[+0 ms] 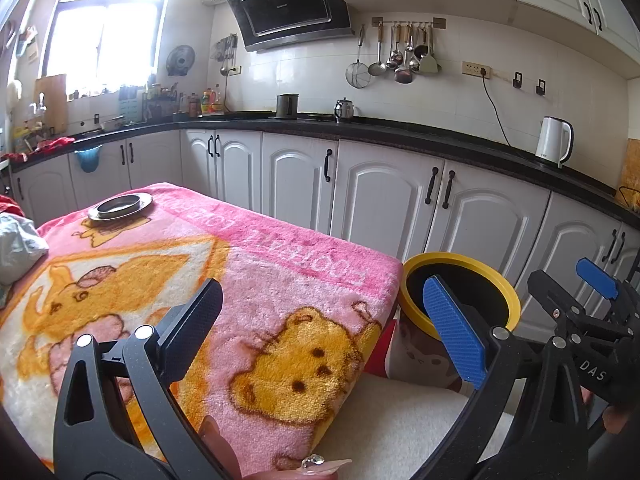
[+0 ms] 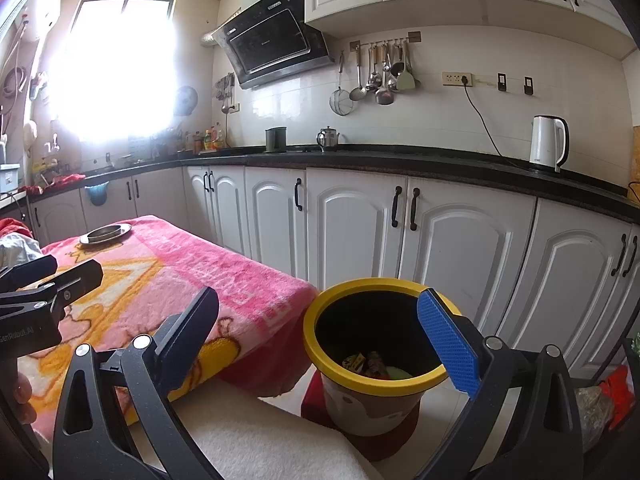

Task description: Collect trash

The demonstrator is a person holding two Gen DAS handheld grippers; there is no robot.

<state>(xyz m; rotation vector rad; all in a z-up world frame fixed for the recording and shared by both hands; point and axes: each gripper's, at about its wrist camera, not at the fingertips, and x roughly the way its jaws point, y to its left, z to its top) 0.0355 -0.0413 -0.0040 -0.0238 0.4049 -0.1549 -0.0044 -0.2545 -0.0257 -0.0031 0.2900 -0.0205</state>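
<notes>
Both claws are hanging spread wide with nothing in them, the left claw [image 1: 324,332] over the pink cartoon blanket [image 1: 256,300] covering the surface, the right claw [image 2: 320,344] just above the yellow-rimmed trash bin [image 2: 374,380]. Wrappers [image 2: 370,363] are sitting at the bin's bottom, and a metal dish [image 1: 120,205] is resting at the blanket's far end.

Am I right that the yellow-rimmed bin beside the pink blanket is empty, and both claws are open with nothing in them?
Not quite: the yellow-rimmed bin isn't empty. The right wrist view shows wrappers and scraps at its bottom. The rest holds: it stands beside the pink blanket, and the left claw and right claw are open, holding nothing.
</notes>
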